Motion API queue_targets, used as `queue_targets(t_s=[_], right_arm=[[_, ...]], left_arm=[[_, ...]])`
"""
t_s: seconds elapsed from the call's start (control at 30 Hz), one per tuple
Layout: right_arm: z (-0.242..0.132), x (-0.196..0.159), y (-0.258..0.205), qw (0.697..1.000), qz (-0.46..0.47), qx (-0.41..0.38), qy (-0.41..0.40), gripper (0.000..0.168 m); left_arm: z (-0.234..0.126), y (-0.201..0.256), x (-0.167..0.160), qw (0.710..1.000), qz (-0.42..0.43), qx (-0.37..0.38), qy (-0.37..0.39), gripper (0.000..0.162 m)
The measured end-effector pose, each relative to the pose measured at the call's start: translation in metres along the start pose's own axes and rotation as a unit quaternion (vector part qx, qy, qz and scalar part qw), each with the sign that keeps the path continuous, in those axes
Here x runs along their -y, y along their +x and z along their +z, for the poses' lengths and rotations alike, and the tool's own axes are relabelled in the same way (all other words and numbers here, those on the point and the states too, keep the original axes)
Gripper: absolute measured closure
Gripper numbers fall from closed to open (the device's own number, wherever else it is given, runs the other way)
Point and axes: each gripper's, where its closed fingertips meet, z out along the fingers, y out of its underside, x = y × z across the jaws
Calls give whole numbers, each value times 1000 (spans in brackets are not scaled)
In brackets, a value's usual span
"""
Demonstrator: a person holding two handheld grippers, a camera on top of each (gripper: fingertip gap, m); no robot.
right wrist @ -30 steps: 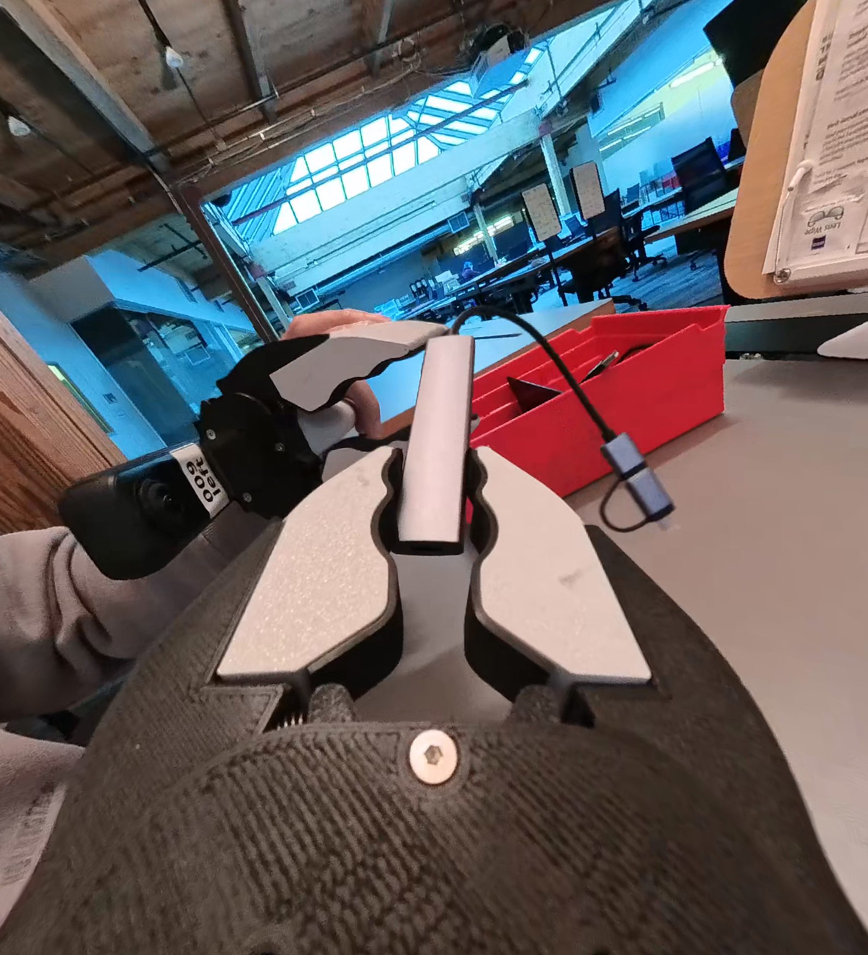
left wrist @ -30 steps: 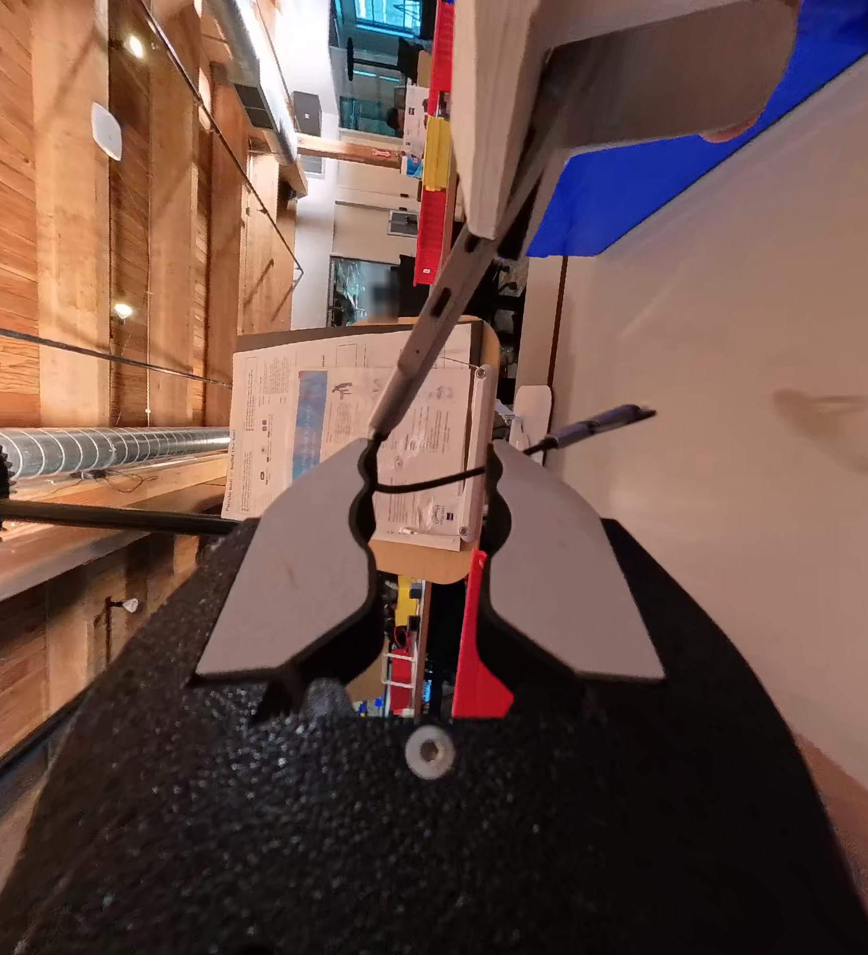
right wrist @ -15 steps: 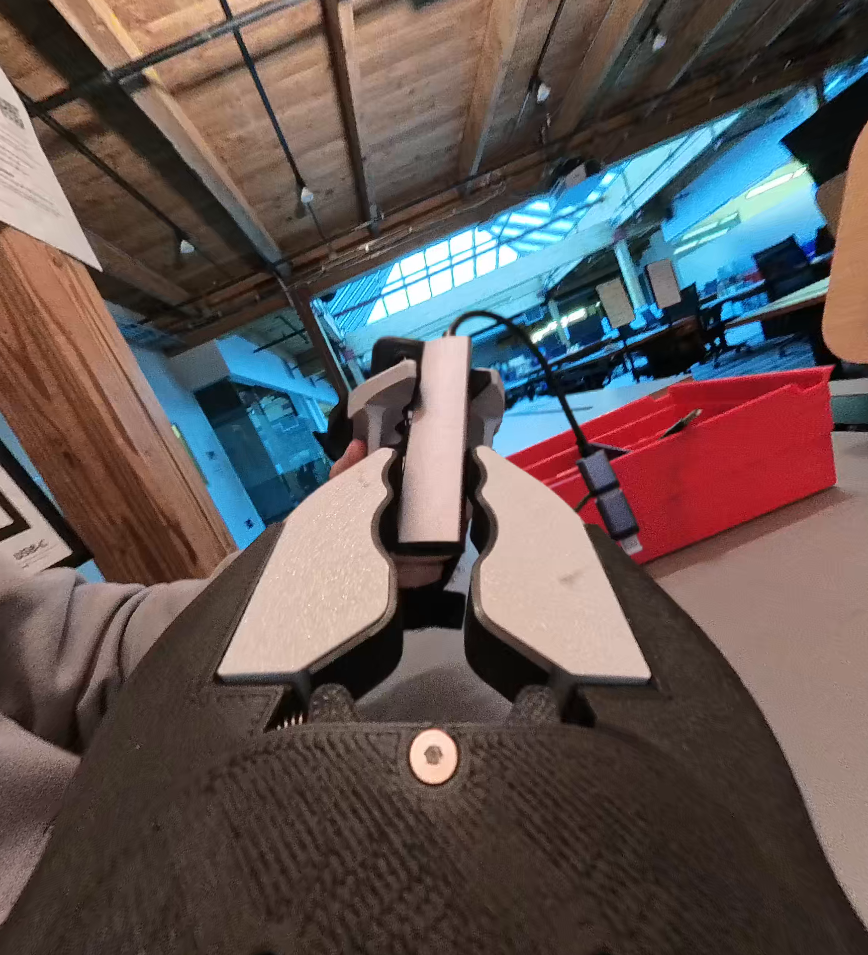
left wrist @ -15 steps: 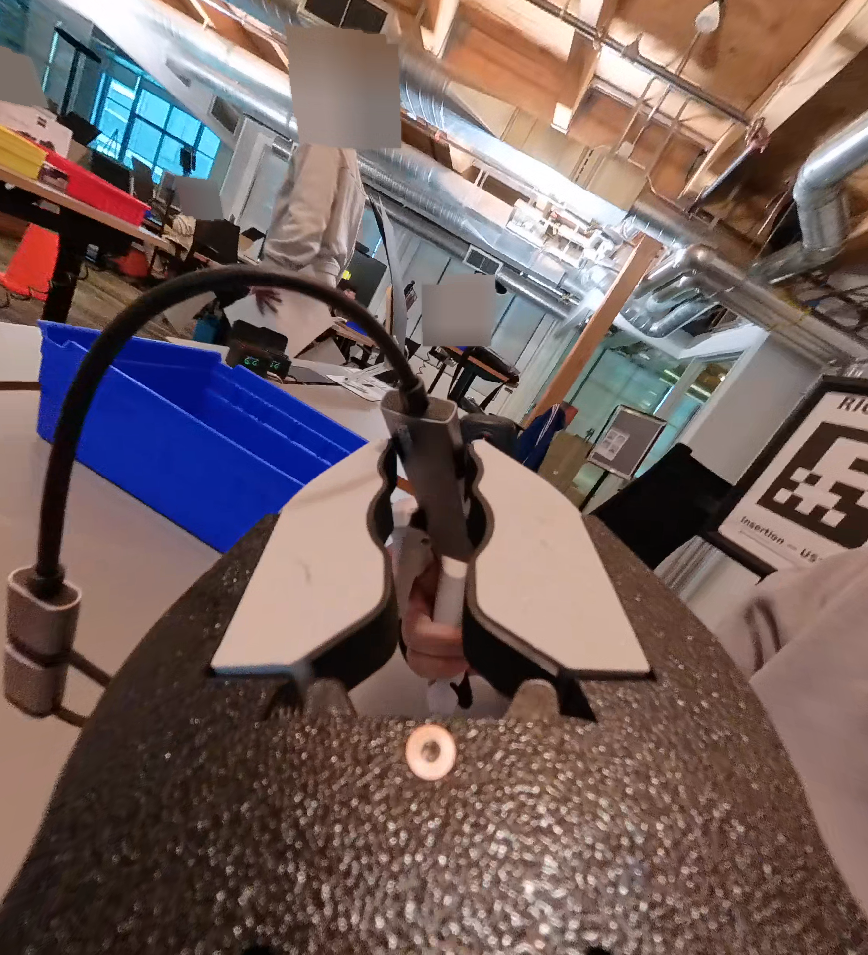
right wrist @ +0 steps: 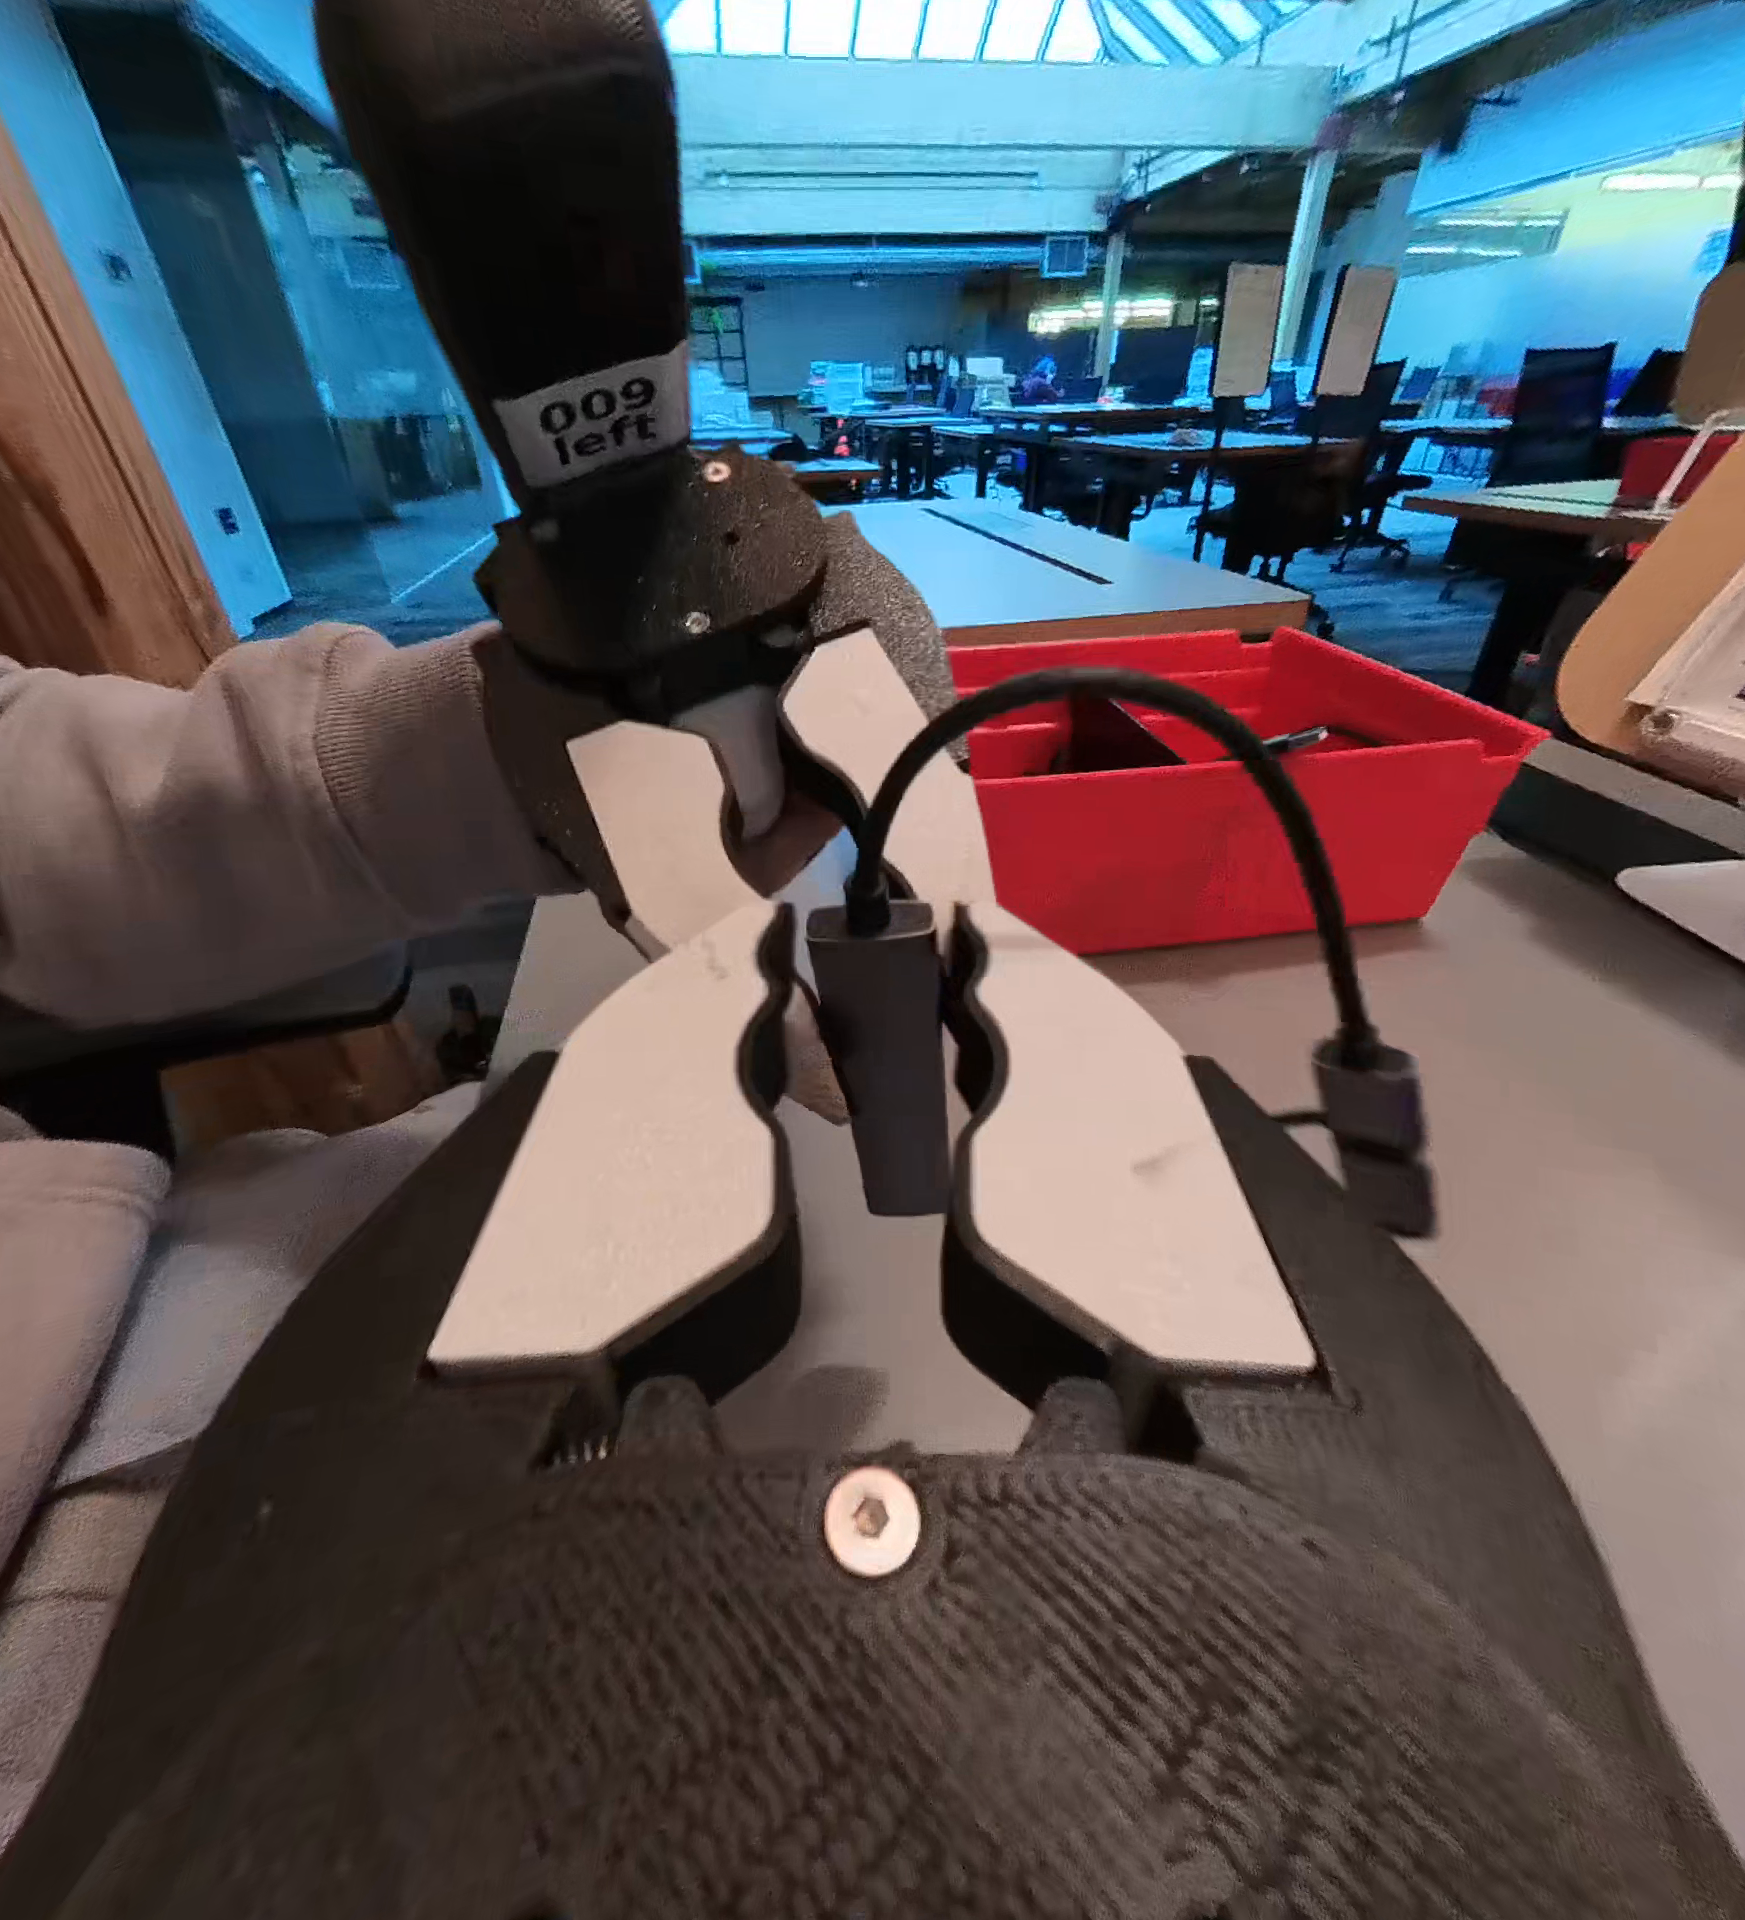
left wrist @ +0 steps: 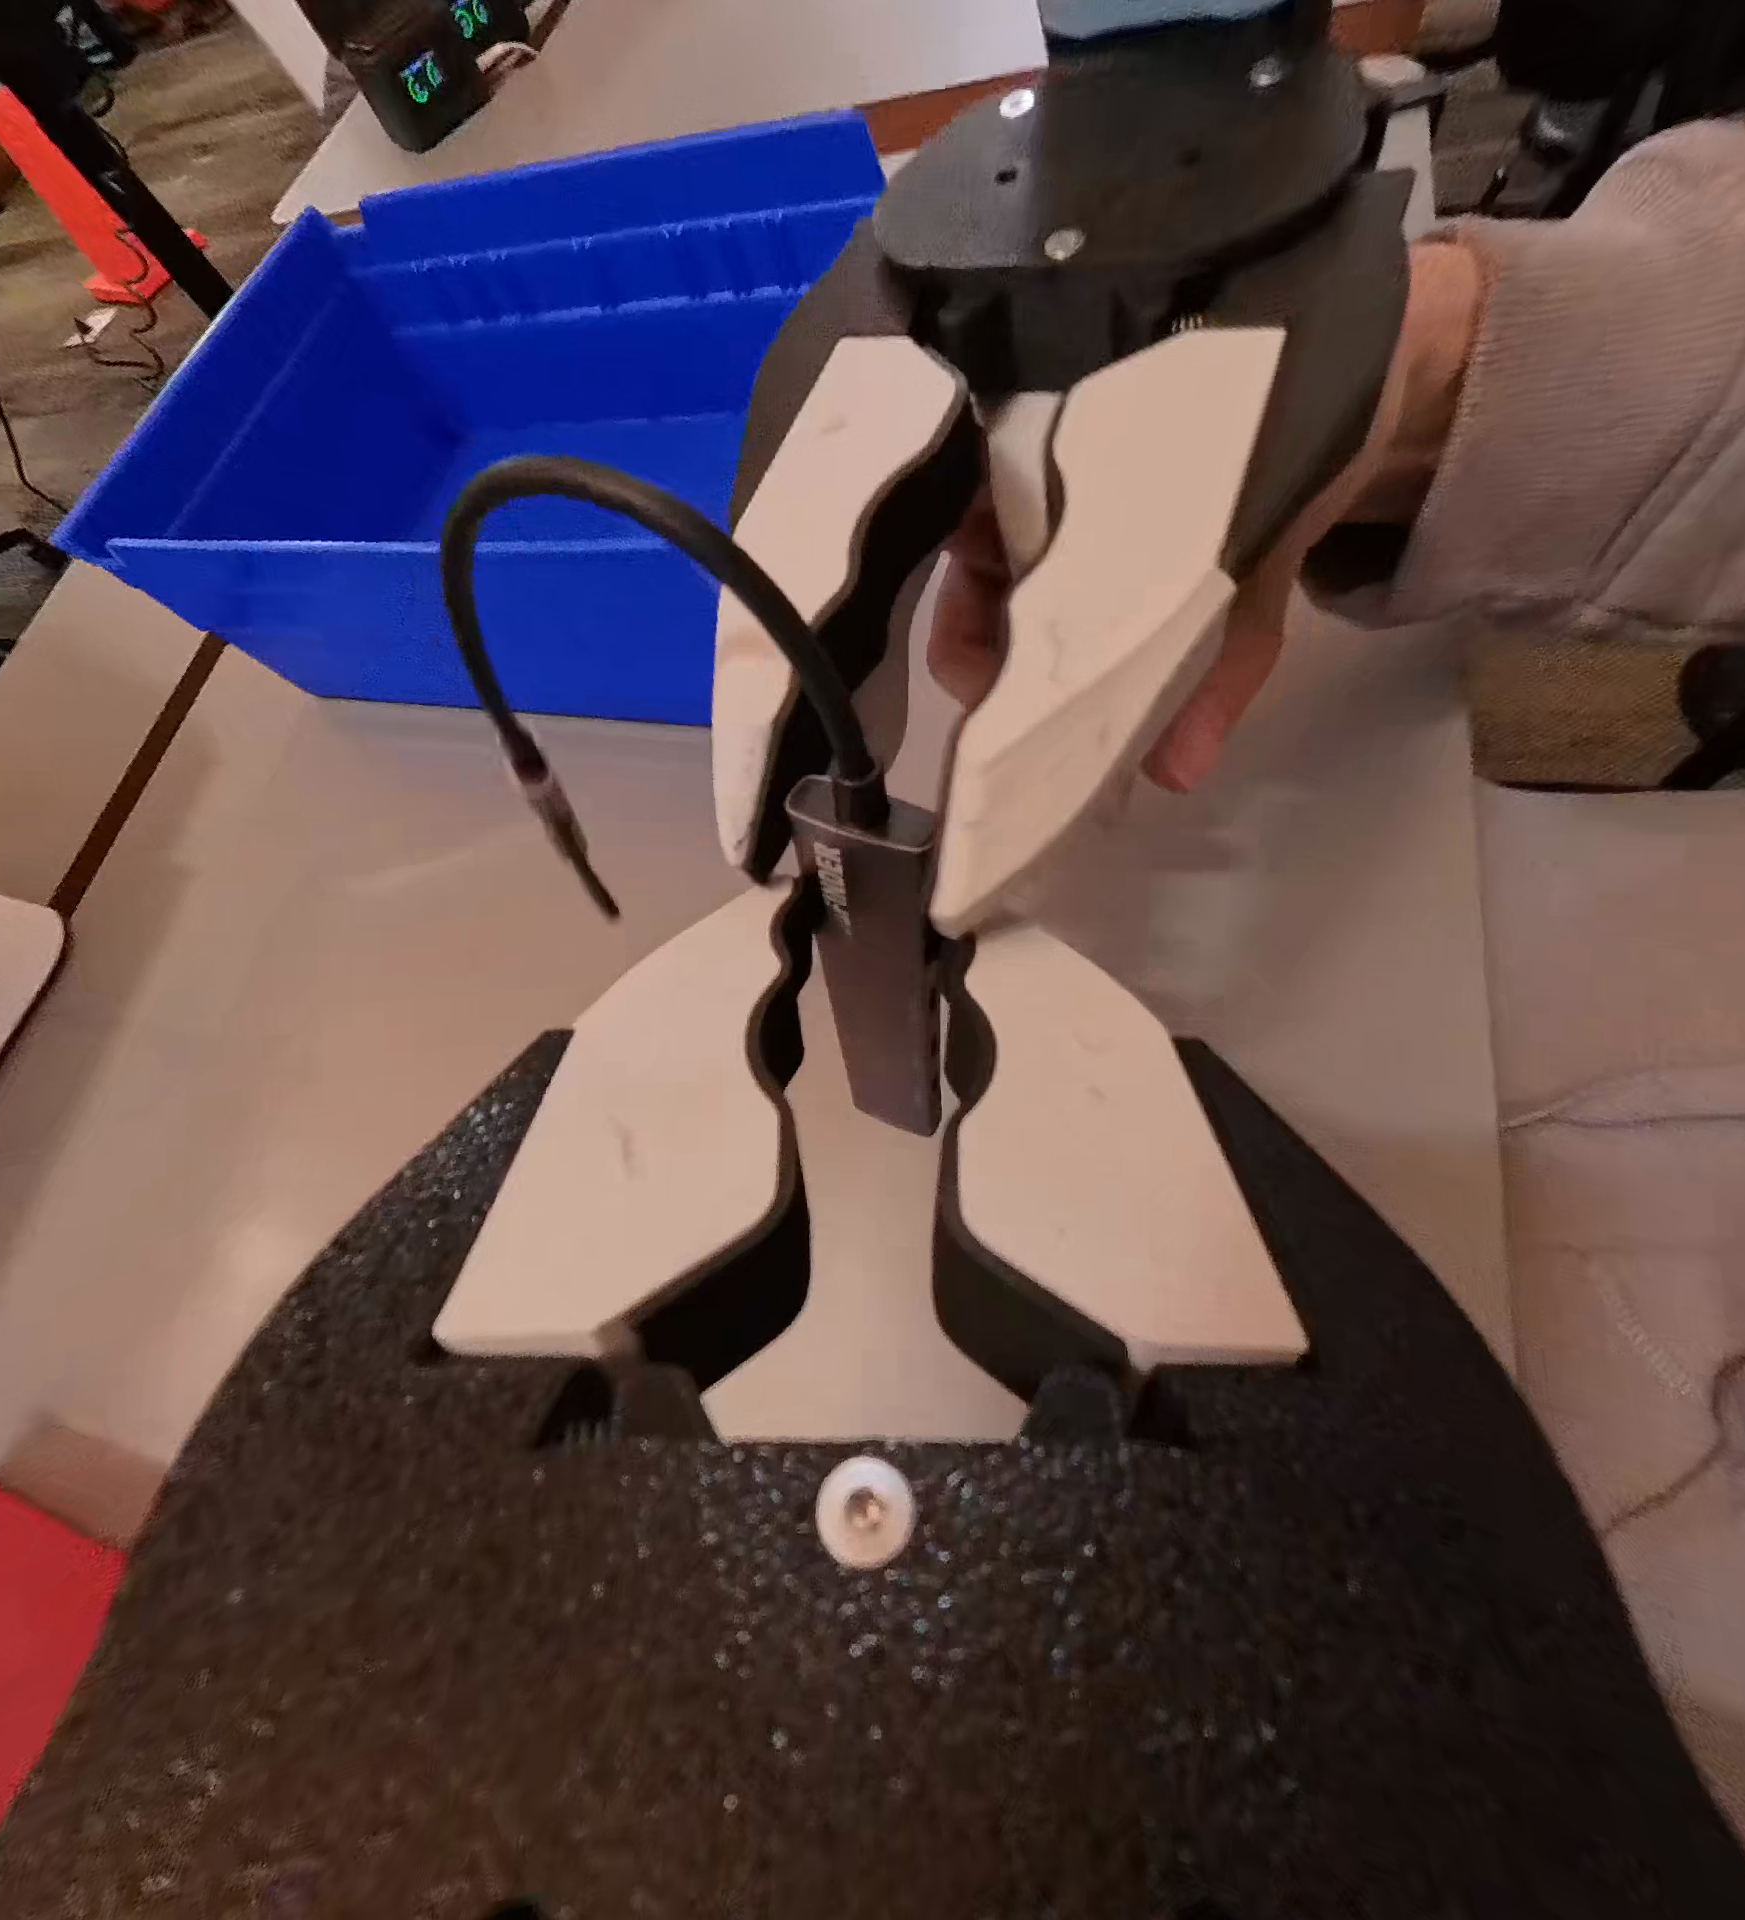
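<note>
A slim grey USB hub [left wrist: 873,997] with a short black cable [left wrist: 577,488] hangs in the air above the grey table [left wrist: 328,1039]. My left gripper [left wrist: 868,935] is shut on the hub. My right gripper [right wrist: 873,935] is shut on the same hub [right wrist: 883,1049], and it shows from above in the left wrist view [left wrist: 847,873], its fingers on either side of the hub's cable end. The left gripper shows farther off in the right wrist view [right wrist: 743,914]. The cable [right wrist: 1107,696] arcs over to a plug with an adapter [right wrist: 1372,1122] that dangles free.
A blue bin [left wrist: 380,623] stands on the table beyond the grippers. A red bin [right wrist: 1211,852] with dividers stands on the other side. A board with papers [right wrist: 1730,644] on a white base [right wrist: 1730,894] is at the right. Grey sleeves [right wrist: 172,810] flank the grippers. The grippers are tip to tip, or close to it.
Both views have swung down from the ceiling toward the table. The left gripper moved from the thin cable onto the hub. The right gripper has kept its hold throughout.
</note>
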Motion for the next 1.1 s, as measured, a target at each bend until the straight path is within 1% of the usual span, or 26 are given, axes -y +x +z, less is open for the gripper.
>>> queue_targets(t_s=[0.03, 0.17, 0.23, 0.27, 0.33, 0.37, 0.4, 0.47, 0.57, 0.67, 0.7, 0.73, 0.77, 0.8, 0.83, 0.87, 0.9, 0.93, 1.0, 1.1], right_arm=[[0, -1, 0, 1000, -1, 1, -3, 145], [1, -4, -1, 999, -26, 1, -25, 145], [0, 2, 1, 999, -39, -9, -9, 145], [-3, 9, 1, 999, -30, -8, 16, 145], [-13, 36, -2, 995, 9, 11, 101, 145], [-20, 49, -3, 989, 27, 21, 144, 145], [-27, 59, -4, 983, 43, 33, 177, 145], [-35, 69, -5, 972, 69, 56, 219, 145], [-42, 76, -5, 948, 107, 83, 286, 144], [-42, 78, -7, 930, 131, 97, 329, 145], [-40, 76, -7, 929, 134, 98, 330, 145], [-38, 74, -5, 932, 131, 86, 327, 145], [-38, 73, -6, 932, 129, 86, 327, 145], [-38, 71, -6, 933, 129, 92, 323, 145], [-38, 70, -5, 934, 127, 91, 321, 145], [-38, 68, -5, 935, 125, 93, 320, 145], [-38, 67, -5, 934, 127, 98, 319, 145], [-38, 66, -5, 932, 134, 103, 320, 145], [-36, 65, -5, 929, 146, 110, 322, 145], [-34, 60, -5, 929, 149, 112, 319, 145]], left_arm=[[1, 0, -2, 1000, 3, 3, -3, 139], [1, 0, -4, 1000, 7, 8, 3, 139], [0, -2, 1, 999, 4, 19, 25, 139], [-2, -3, 6, 998, -6, 24, 51, 134], [-8, -5, 11, 993, -60, 23, 100, 101], [-10, -3, 11, 988, -98, 10, 122, 92], [-12, 0, 12, 980, -135, -10, 148, 88], [-15, 10, 18, 952, -196, -59, 226, 91], [-25, 16, 32, 887, -276, -106, 356, 102], [-34, 11, 44, 820, -331, -122, 450, 118], [-37, 11, 47, 806, -335, -126, 471, 129], [-41, 11, 49, 797, -332, -127, 488, 135], [-44, 10, 51, 793, -326, -119, 501, 136], [-46, 9, 51, 797, -315, -105, 504, 136], [-45, 8, 50, 809, -304, -87, 496, 135], [-44, 7, 50, 821, -294, -69, 484, 129], [-44, 7, 50, 830, -283, -58, 478, 127], [-44, 9, 52, 836, -275, -54, 473, 128], [-45, 7, 51, 845, -263, -36, 465, 135], [-51, 5, 51, 841, -262, -39, 472, 137]])
